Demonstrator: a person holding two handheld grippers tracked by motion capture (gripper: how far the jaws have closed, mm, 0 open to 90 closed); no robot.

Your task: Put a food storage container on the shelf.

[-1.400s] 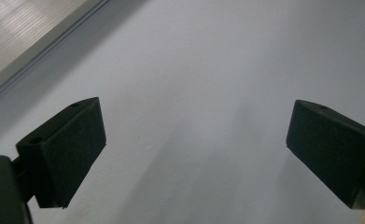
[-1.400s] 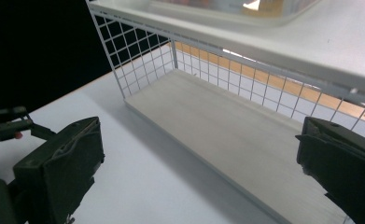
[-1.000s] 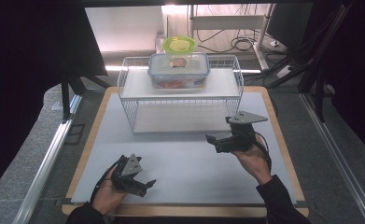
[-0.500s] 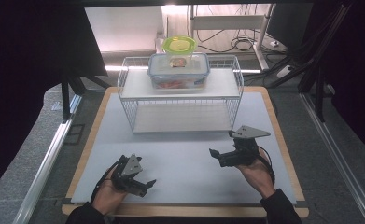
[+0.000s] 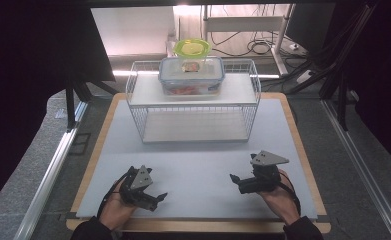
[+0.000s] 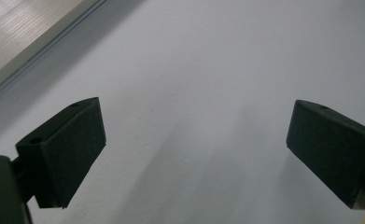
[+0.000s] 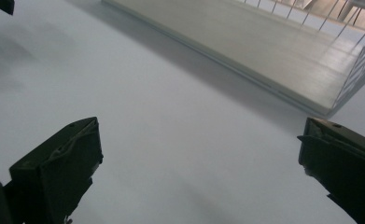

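Observation:
A white wire rack (image 5: 135, 100) stands at the back middle of the white mat (image 5: 198, 160). On its top shelf sits a clear food box with a blue-rimmed lid (image 5: 191, 75), and a green-lidded tub (image 5: 192, 48) is behind it. My left gripper (image 5: 157, 200) rests low at the front left, open, jaws pointing right, with bare mat between them (image 6: 194, 149). At the front right my right gripper (image 5: 236, 183) is also open and holds nothing; it points left towards the rack's lower shelf (image 7: 264, 51).
The mat lies on a wood-edged board (image 5: 303, 150). A metal rail (image 5: 53, 165) runs along the left side, another (image 5: 363, 165) along the right. Cables and dark stands crowd the back right. The rack's lower shelf edge (image 6: 21, 32) lies ahead of the left gripper.
My right gripper has drawn back from near the rack's front right corner towards the front edge of the table and dropped lower. The left gripper has stayed put.

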